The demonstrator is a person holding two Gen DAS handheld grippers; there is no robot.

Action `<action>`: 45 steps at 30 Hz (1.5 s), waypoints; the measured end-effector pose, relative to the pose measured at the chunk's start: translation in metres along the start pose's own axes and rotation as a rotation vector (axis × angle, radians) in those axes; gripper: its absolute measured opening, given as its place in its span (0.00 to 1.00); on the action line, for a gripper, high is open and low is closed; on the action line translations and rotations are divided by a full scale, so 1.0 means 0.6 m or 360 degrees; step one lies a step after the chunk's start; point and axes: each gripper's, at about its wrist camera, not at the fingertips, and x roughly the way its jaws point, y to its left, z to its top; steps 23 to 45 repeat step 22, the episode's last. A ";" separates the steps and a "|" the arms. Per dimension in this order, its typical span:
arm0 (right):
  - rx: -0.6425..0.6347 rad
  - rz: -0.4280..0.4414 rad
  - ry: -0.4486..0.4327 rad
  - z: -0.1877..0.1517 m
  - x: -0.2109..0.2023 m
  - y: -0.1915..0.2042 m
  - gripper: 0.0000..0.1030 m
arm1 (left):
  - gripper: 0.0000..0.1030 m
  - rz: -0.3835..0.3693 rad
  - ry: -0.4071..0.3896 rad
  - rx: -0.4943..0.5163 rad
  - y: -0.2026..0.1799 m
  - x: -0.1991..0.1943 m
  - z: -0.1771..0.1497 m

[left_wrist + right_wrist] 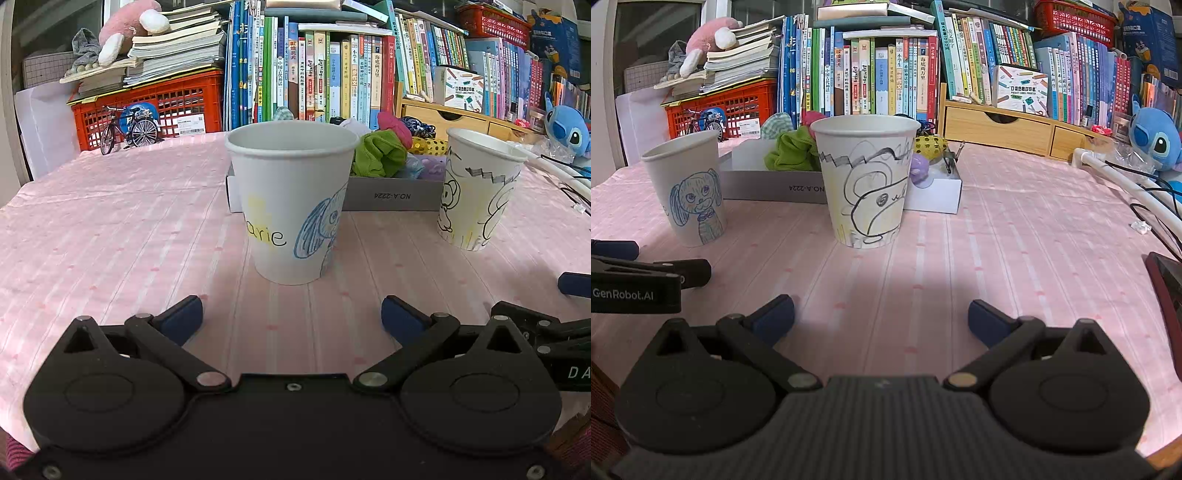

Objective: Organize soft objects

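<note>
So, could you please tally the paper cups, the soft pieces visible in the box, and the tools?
Paper cups: 2, blue dog cup, black outline cup
Soft pieces visible in box: at least 5, partly hidden
Tools: 2, left tool, right tool
Total: 9

paper cups (pixel 291 199): 2 | box (pixel 391 194): 1 | grippers (pixel 291 319): 2

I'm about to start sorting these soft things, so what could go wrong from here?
1. The empty white paper cup with the blue dog drawing stands between the open left gripper and the shallow grey cardboard box; reaching past could tip it.
2. The green fabric scrunchie sits heaped among others; neighbours may drag out.
</note>
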 end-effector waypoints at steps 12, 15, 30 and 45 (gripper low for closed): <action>0.0000 0.0000 0.0000 0.000 0.000 0.000 1.00 | 1.00 0.0001 -0.0001 0.0000 0.000 0.000 0.000; 0.0000 0.0000 0.0000 0.000 0.000 -0.001 1.00 | 1.00 0.0001 -0.0001 -0.0001 0.000 0.000 0.000; 0.0005 0.0001 0.0002 0.001 0.000 0.000 1.00 | 1.00 -0.0017 0.0000 0.0021 -0.002 -0.002 0.004; 0.0005 0.0001 0.0002 0.001 0.000 0.000 1.00 | 1.00 -0.0017 0.0000 0.0021 -0.002 -0.002 0.004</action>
